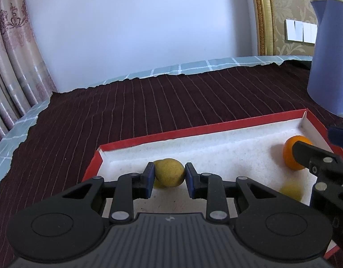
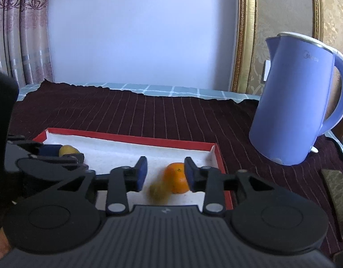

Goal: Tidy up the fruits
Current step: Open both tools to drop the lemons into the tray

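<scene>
A red-rimmed tray (image 1: 193, 131) with a white floor lies on the dark striped cloth. My left gripper (image 1: 168, 176) is shut on a yellow-green fruit (image 1: 169, 172) just above the tray's left part. My right gripper (image 2: 165, 174) is open over the tray's right part. An orange (image 2: 176, 177) sits against its right finger, and a blurred yellow-green fruit (image 2: 159, 192) lies between the fingers, apart from both pads. In the left wrist view the orange (image 1: 291, 154) and the blurred fruit (image 1: 292, 191) show at the right, partly behind the right gripper. The held fruit (image 2: 67, 150) also shows in the right wrist view.
A blue electric kettle (image 2: 296, 111) stands on the cloth right of the tray (image 2: 131, 139). A dark flat object (image 2: 336, 192) lies at the far right. The dark striped cloth (image 1: 126, 111) covers a checked tablecloth (image 1: 193, 67); a wall and curtains are behind.
</scene>
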Tool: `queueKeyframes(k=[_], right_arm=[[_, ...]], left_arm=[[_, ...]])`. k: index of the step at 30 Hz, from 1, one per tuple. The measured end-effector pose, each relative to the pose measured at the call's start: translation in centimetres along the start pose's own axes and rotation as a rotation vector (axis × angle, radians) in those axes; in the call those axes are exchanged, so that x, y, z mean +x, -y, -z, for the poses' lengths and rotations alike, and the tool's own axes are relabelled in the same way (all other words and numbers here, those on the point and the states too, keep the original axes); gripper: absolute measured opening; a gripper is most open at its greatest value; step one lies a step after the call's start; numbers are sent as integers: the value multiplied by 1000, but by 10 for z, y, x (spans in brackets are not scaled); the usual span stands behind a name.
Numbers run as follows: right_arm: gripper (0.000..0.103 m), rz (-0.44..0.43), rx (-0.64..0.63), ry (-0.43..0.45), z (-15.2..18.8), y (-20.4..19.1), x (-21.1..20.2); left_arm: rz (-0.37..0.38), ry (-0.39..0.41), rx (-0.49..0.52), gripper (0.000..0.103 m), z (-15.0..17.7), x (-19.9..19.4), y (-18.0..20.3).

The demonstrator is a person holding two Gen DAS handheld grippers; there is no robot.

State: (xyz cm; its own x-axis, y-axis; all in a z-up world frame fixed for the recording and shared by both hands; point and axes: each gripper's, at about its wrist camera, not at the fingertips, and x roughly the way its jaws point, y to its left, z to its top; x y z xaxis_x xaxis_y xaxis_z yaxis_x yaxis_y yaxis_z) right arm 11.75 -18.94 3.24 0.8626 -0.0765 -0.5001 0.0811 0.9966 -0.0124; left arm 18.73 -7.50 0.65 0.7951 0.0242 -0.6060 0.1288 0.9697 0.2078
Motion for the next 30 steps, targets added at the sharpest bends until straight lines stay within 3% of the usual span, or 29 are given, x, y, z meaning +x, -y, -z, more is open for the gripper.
queueKeyframes(k=[22, 24, 26, 28, 30], right_arm=[[49, -18, 14, 38, 18, 6, -36], [50, -23, 19, 37, 20, 7, -38], [55, -25, 21, 41, 23, 7, -41], [57, -24, 21, 45, 25, 6, -44], [60, -30, 25, 47, 27, 6, -48]], left_arm=[[8, -29, -17, 30, 6, -1, -5], [16, -29, -26, 36, 8, -3, -7], [12, -20, -33, 62, 8, -6, -9], [-11, 9, -32, 69, 10, -12, -10], [-25, 25, -23, 69, 12, -17, -11]])
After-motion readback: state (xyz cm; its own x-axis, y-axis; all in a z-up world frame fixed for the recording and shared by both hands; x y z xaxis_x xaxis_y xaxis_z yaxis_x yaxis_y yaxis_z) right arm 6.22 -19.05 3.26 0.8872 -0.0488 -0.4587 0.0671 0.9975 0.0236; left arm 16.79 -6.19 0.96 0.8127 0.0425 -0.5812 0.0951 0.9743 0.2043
